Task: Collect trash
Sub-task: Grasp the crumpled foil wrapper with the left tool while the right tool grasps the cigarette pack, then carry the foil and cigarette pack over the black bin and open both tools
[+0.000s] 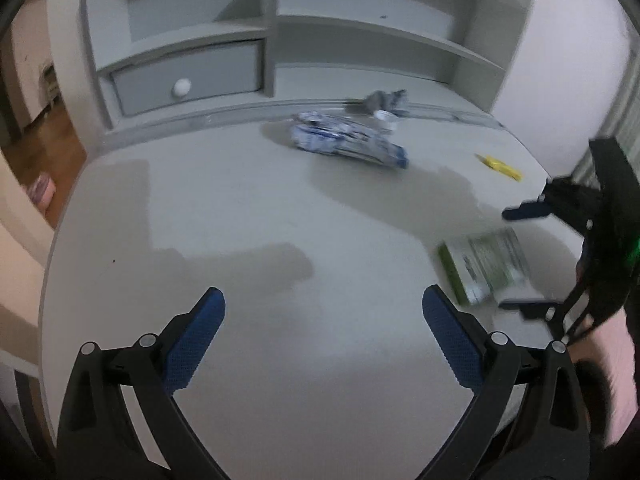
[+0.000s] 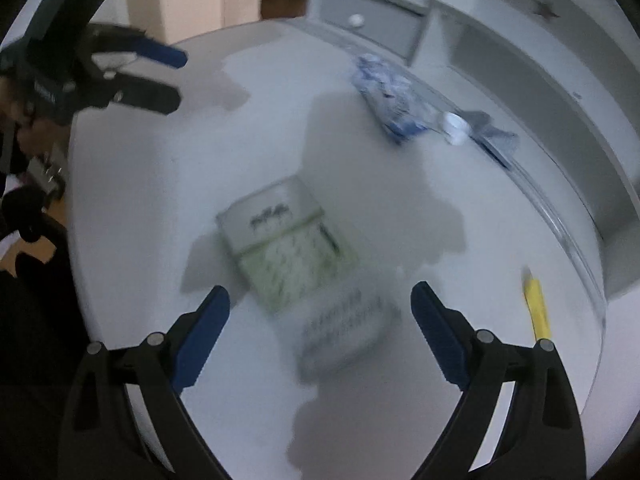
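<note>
Okay, left wrist view: left gripper (image 1: 323,320) spread wide, nothing held, over bare white desk (image 1: 240,220). Crumpled blue-white wrapper (image 1: 348,140) lies far back near the shelf unit (image 1: 280,40); yellow scrap (image 1: 500,166) at right; green-white box (image 1: 486,270) flat near right gripper (image 1: 520,258), which is also wide apart. Right wrist view, blurry: right gripper (image 2: 320,320) spread, empty, the box (image 2: 296,252) just ahead between its fingers, no contact. Small white cup (image 2: 454,123) beside the wrapper (image 2: 394,98). Left gripper (image 2: 174,76) upper left.

Left claw (image 1: 323,308) and right claw (image 2: 320,304) both gape wide, gripping nothing.
</note>
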A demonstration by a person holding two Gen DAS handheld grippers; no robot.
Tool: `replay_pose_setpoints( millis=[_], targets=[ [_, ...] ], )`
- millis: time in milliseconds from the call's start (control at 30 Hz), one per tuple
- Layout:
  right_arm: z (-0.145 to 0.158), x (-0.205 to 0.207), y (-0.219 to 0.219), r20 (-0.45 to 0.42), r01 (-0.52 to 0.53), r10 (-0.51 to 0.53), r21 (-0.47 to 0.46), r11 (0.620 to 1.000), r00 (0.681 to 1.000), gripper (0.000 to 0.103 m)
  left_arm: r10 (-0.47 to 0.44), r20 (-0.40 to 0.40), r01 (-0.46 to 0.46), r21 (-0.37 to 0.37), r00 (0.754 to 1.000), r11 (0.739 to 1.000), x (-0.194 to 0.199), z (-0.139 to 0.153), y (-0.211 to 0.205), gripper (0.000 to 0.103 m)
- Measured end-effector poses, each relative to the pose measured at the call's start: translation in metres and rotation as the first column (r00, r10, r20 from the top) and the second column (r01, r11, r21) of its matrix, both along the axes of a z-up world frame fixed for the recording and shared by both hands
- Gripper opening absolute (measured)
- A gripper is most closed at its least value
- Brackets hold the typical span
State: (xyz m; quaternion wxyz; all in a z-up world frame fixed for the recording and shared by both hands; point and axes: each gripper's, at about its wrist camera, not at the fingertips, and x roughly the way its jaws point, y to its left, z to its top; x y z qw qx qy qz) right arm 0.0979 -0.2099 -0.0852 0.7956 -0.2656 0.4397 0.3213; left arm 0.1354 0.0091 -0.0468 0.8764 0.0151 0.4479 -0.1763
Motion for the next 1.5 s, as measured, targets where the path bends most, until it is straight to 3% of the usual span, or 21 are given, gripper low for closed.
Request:
replay_pose_setpoints(
  millis=[133,200,300,433,500,567,700,800,867,1000,1067,1167,1233,1267,1333,1400,1467,1500],
  targets=[
    [-0.002,0.018,0.006,-0.068,-0.031,0.035,0.059,0.998,0.997,0.087,0.061,-0.064,-0.065,-0.061,0.996,0.996,0.04,0.0,-0.003,0.096],
    [0.001,0.017,0.003,-0.072,-0.014,0.022,0.107,0.994,0.997,0.062,0.089,-0.085,-0.096,-0.084,0.992,0.992,0.067,0.0,-0.013,0.096],
    [0.003,0.009,0.0,-0.055,0.01,-0.004,0.113,0.993,0.998,0.061,0.174,-0.122,-0.185,-0.084,0.977,0.979,0.109,-0.004,-0.032,0.096],
    [0.005,-0.014,-0.009,-0.052,0.05,-0.042,0.158,0.986,0.998,0.061,0.317,-0.216,-0.341,-0.087,0.924,0.936,0.159,-0.02,-0.047,0.096],
    [0.007,-0.023,-0.016,-0.046,0.077,-0.07,0.176,0.981,0.996,0.061,0.377,-0.235,-0.402,-0.07,0.896,0.913,0.17,-0.025,-0.05,0.096],
    [0.01,-0.031,-0.026,-0.043,0.107,-0.101,0.195,0.975,0.994,0.061,0.419,-0.207,-0.433,-0.024,0.884,0.901,0.176,-0.025,-0.055,0.096],
    [0.026,-0.056,-0.051,-0.024,0.179,-0.179,0.232,0.956,0.984,0.06,0.411,-0.168,-0.418,-0.005,0.896,0.908,0.171,-0.026,-0.06,0.095],
    [0.033,-0.071,-0.072,-0.015,0.25,-0.255,0.263,0.932,0.967,0.06,0.351,-0.131,-0.358,-0.037,0.927,0.933,0.158,-0.022,-0.061,0.069],
    [0.038,-0.083,-0.088,-0.011,0.316,-0.327,0.285,0.905,0.945,0.06,0.331,-0.138,-0.344,-0.079,0.933,0.936,0.147,-0.019,-0.056,0.057],
    [0.049,-0.119,-0.127,-0.001,0.447,-0.476,0.341,0.827,0.88,0.06,0.262,-0.144,-0.283,-0.153,0.954,0.947,0.122,-0.003,-0.054,0.053],
    [0.051,-0.127,-0.153,-0.004,0.522,-0.56,0.367,0.77,0.829,0.06,0.232,-0.088,-0.243,-0.163,0.969,0.956,0.102,0.013,-0.061,0.053],
    [0.054,-0.166,-0.195,-0.013,0.637,-0.692,0.404,0.657,0.722,0.06,0.148,-0.05,-0.155,-0.217,0.988,0.964,0.081,0.038,-0.081,0.053],
    [0.05,-0.193,-0.227,-0.03,0.719,-0.781,0.414,0.558,0.623,0.06,0.061,-0.001,-0.059,-0.219,0.998,0.974,0.058,0.053,-0.116,0.053],
    [0.046,-0.212,-0.248,-0.041,0.769,-0.835,0.416,0.485,0.549,0.06,0.006,0.021,-0.002,-0.217,1.0,0.976,0.047,0.059,-0.14,0.053],
    [0.038,-0.239,-0.275,-0.054,0.83,-0.898,0.409,0.38,0.438,0.06,-0.121,0.063,0.131,-0.202,0.991,0.971,0.016,0.068,-0.192,0.053],
    [0.025,-0.277,-0.31,-0.085,0.887,-0.955,0.403,0.227,0.283,0.06,-0.246,0.101,0.261,-0.176,0.964,0.949,-0.019,0.07,-0.247,0.053],
    [0.014,-0.315,-0.337,-0.115,0.911,-0.982,0.401,0.094,0.151,0.06,-0.389,0.12,0.404,-0.159,0.914,0.901,-0.062,0.069,-0.308,0.053],
    [0.007,-0.339,-0.352,-0.126,0.918,-0.989,0.396,0.017,0.072,0.06,-0.468,0.12,0.482,-0.159,0.875,0.861,-0.087,0.065,-0.34,0.053]
  ],
)
